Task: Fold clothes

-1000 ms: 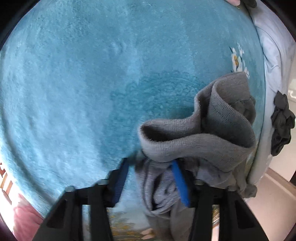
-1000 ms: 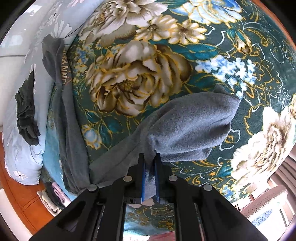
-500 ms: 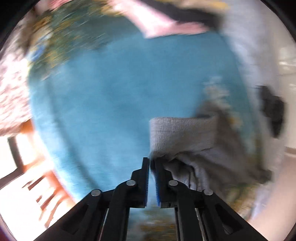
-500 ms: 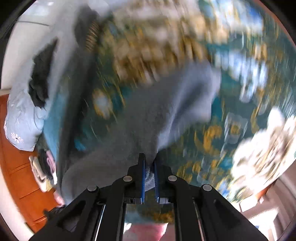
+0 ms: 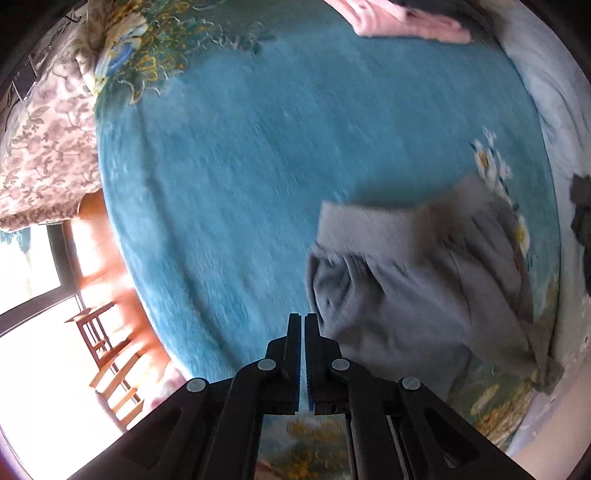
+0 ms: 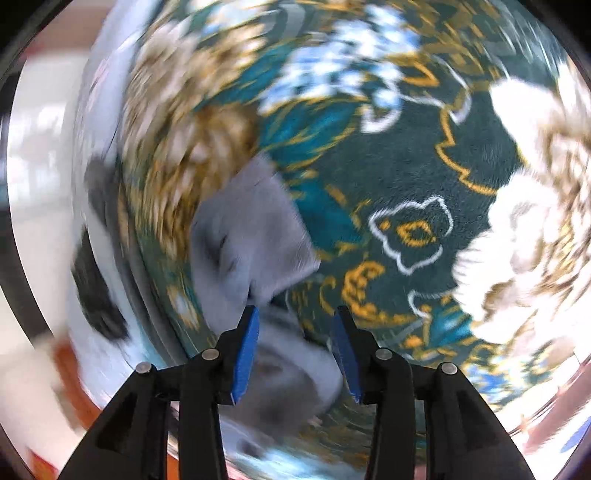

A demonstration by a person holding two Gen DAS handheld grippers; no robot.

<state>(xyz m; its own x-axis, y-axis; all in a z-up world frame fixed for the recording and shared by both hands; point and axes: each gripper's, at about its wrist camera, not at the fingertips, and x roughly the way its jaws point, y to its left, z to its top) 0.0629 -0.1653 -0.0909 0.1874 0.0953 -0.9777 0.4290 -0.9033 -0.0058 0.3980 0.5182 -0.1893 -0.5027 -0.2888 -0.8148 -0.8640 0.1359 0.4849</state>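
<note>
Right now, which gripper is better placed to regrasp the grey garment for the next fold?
Right. The right gripper is open with the grey garment just ahead of it. The left gripper is shut, the garment lying beside it.

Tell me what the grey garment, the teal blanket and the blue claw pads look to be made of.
Grey garment: soft knit, probably fleece or cotton jersey; matte, with limp folds. Teal blanket: plush fleece, judging by its fuzzy nap and faint sheen. Blue pads on the right claw: likely rubber or foam, matte; blur leaves this open.

One grey garment (image 5: 417,273), one pink garment (image 5: 406,23), two blankets (image 5: 229,177).
</note>
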